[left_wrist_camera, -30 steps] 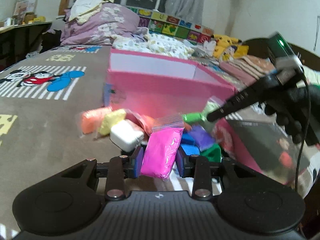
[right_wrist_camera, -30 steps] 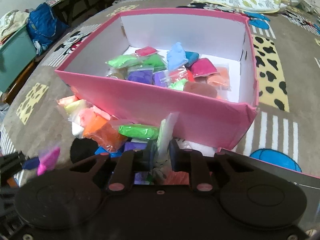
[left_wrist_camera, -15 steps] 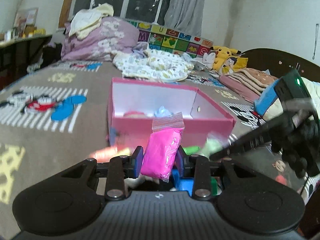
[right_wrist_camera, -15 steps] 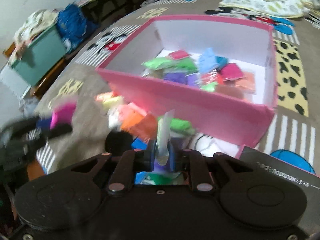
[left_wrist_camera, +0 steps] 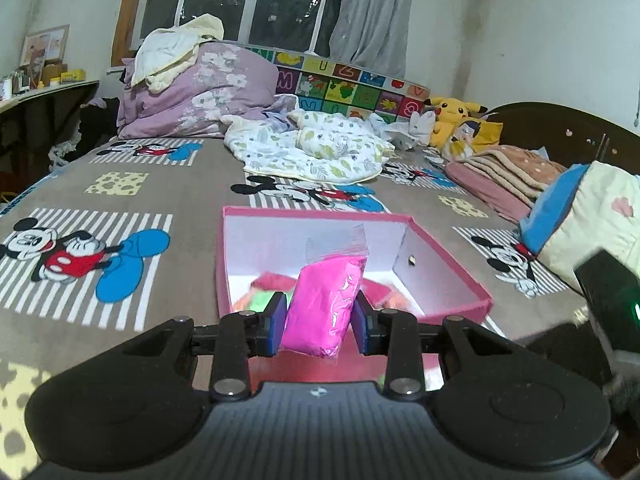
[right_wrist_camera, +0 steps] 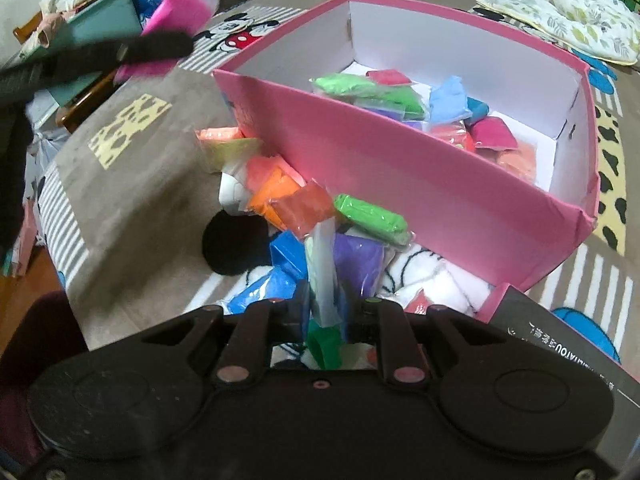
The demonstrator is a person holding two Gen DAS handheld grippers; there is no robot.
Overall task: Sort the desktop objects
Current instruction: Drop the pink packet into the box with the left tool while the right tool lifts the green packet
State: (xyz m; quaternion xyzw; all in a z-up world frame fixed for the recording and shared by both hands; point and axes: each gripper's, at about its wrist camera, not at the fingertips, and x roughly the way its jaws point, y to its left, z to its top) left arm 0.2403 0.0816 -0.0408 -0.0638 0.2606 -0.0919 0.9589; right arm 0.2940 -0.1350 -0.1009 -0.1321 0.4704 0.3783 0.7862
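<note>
In the left wrist view my left gripper (left_wrist_camera: 320, 318) is shut on a magenta clay packet (left_wrist_camera: 326, 296), held up in front of the open pink box (left_wrist_camera: 448, 264). The right wrist view shows that same gripper blurred at upper left, left of the box, with the magenta packet (right_wrist_camera: 180, 4) still in it. My right gripper (right_wrist_camera: 324, 312) is shut on the clear top of a green clay packet (right_wrist_camera: 325, 346). It hangs over the loose pile of clay packets (right_wrist_camera: 296, 204) lying against the near wall of the pink box (right_wrist_camera: 400, 176). Several packets (right_wrist_camera: 400, 96) lie inside the box.
Everything rests on a bed with a cartoon-mouse sheet (left_wrist_camera: 120, 184). A black carton (right_wrist_camera: 560, 332) lies at the box's near right corner. A teal crate (right_wrist_camera: 104, 20) stands off the bed's left side. Quilts (left_wrist_camera: 312, 152), folded blankets (left_wrist_camera: 504, 168) and a yellow plush (left_wrist_camera: 452, 112) crowd the far end.
My left gripper has risen with the magenta packet, from the pile to above the box's near wall. My right gripper has rolled and shifted a little, still shut on its packet.
</note>
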